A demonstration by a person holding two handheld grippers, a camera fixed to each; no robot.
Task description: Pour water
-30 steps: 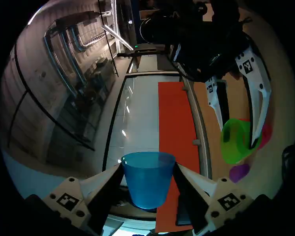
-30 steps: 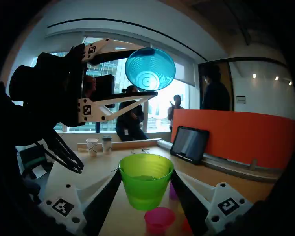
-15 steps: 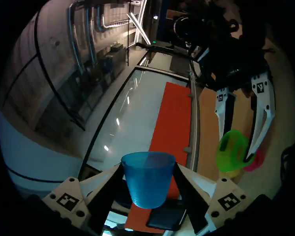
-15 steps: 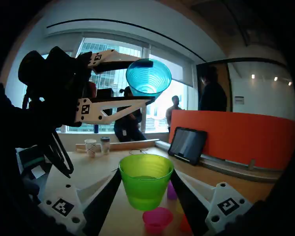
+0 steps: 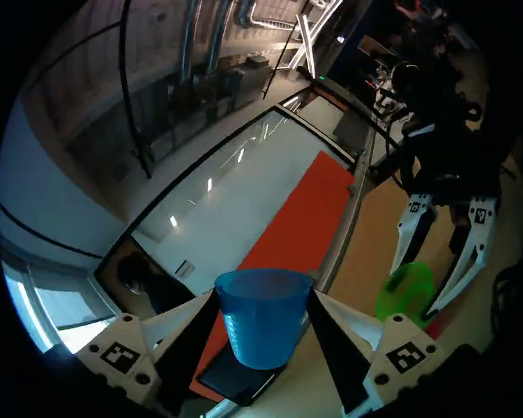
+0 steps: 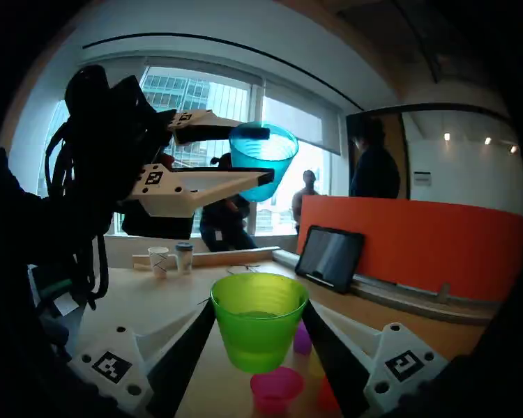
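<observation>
**Desk:** What has each gripper got?

**Photographer:** The left gripper [image 5: 263,301] has its 2 fingers pressed to either side of a blue cup [image 5: 263,327], the jaws open no wider than the cup. The right gripper [image 6: 259,315] clamps a green cup [image 6: 259,327] the same way, 1 finger on each flank.

**Desk:** Where do the cups sit?

**Photographer:** In the right gripper view, the blue cup hangs high in the air, mouth up, above and beyond the green one. The green cup is held just over the wooden table [image 6: 150,306], with a line of liquid low inside it.

**Desk:** What's around them?

**Photographer:** A pink cup [image 6: 275,386] and a purple cup [image 6: 301,340] stand on the table below the green cup. A tablet [image 6: 329,256] leans against an orange partition [image 6: 436,244]. 2 paper cups [image 6: 158,259] stand near the window, where people are silhouetted.
</observation>
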